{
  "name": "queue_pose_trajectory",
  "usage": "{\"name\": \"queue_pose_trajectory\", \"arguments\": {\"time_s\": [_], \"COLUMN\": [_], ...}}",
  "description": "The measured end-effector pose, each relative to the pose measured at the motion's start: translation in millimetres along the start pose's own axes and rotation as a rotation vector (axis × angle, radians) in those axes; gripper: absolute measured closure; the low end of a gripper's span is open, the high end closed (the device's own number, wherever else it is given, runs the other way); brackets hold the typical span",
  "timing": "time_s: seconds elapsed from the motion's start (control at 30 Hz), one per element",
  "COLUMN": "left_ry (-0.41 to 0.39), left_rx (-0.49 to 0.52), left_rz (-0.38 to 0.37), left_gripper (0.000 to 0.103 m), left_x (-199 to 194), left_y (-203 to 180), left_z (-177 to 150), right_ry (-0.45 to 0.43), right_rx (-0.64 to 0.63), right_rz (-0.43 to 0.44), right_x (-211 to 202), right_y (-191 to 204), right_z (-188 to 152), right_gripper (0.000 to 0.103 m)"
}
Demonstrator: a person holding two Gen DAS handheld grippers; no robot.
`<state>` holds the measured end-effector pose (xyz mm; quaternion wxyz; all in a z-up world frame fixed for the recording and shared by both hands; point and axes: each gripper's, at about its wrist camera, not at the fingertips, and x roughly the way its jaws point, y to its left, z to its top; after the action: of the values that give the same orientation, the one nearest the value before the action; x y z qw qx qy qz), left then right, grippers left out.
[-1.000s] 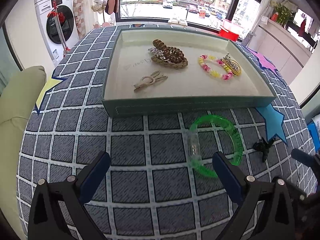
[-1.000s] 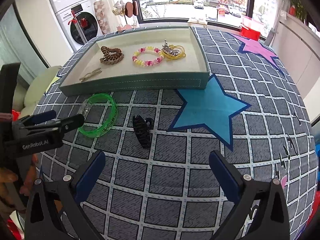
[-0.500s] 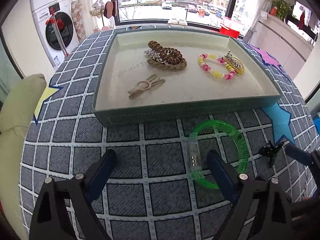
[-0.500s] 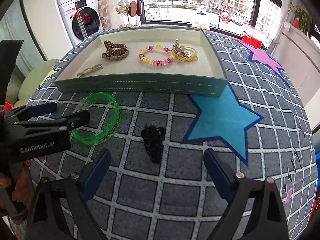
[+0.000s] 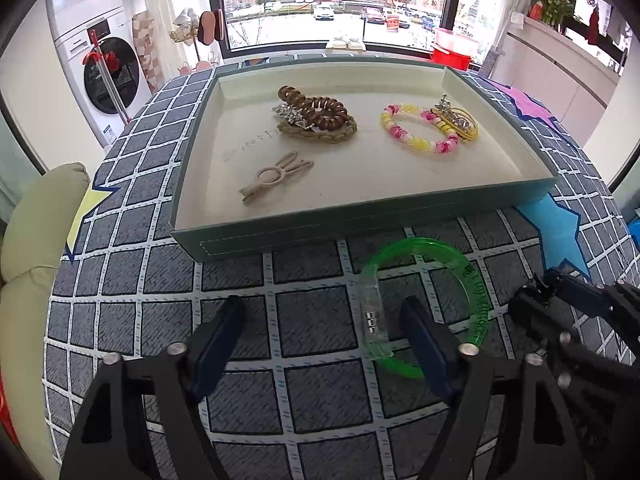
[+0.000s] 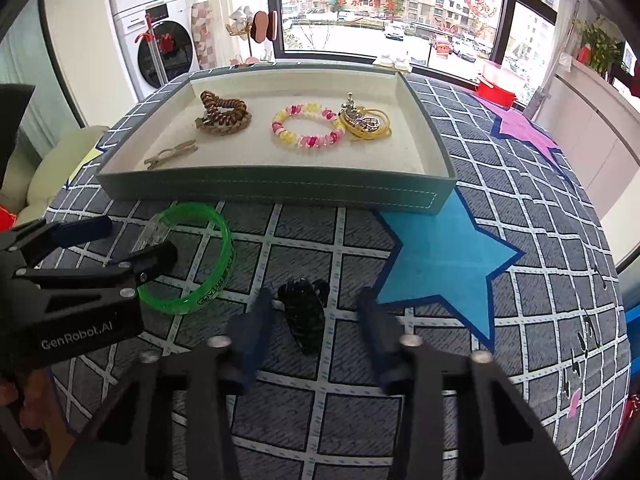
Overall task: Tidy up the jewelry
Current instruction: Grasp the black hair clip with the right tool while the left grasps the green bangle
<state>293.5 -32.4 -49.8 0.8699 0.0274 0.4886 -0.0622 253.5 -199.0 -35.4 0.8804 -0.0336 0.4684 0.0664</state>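
Note:
A green translucent bangle (image 5: pixel 472 276) lies on the checked cloth in front of the teal tray (image 5: pixel 360 236); it also shows in the right wrist view (image 6: pixel 224 240). My left gripper (image 5: pixel 324 320) is open, its jaws straddling the bangle's clear clasp side, right jaw inside the ring. A black claw hair clip (image 6: pixel 306 316) lies on the cloth between the open jaws of my right gripper (image 6: pixel 316 312). The tray (image 6: pixel 280 192) holds a brown spiral hair tie (image 5: pixel 320 110), a pink-yellow bead bracelet (image 5: pixel 416 142), a gold piece (image 5: pixel 460 122) and a beige clip (image 5: pixel 272 178).
The round table wears a grey checked cloth with a blue star (image 6: pixel 440 256) to the right of the clip. The right gripper's body (image 5: pixel 580 320) sits close beside the bangle. A washing machine (image 6: pixel 160 36) and a window stand beyond the table.
Both grippers have moved forward and down. The left jaws have narrowed around the bangle's clasp side; the right jaws have narrowed on either side of the black clip.

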Motion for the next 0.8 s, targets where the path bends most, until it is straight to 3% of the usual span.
{"name": "queue_pose_trajectory", "arguments": {"time_s": [0.17, 0.33, 0.47, 0.5, 0.8], "left_ry": [0.006, 0.006, -0.002, -0.002, -0.03], "left_rx": [-0.003, 0.006, 0.034, 0.038, 0.026], "left_rz": [-0.006, -0.019, -0.037, -0.043, -0.095], "left_gripper": [0.02, 0.032, 0.063, 0.08, 0.08], "left_x": [-1, -3, -5, -5, -19], "left_y": [-1, -3, -7, -8, -4], "left_z": [0, 0, 1, 1, -3], "right_ry": [0.002, -0.002, -0.003, -0.003, 0.006], "right_rx": [0.028, 0.073, 0.105, 0.11, 0.134], "right_rz": [0.008, 0.021, 0.041, 0.043, 0.072], "right_x": [-1, -7, -10, -11, -15], "right_y": [-7, -17, -25, -27, -32], "right_z": [0, 0, 1, 1, -1], "right_gripper": [0.084, 0.084, 0.084, 0.084, 0.084]}}
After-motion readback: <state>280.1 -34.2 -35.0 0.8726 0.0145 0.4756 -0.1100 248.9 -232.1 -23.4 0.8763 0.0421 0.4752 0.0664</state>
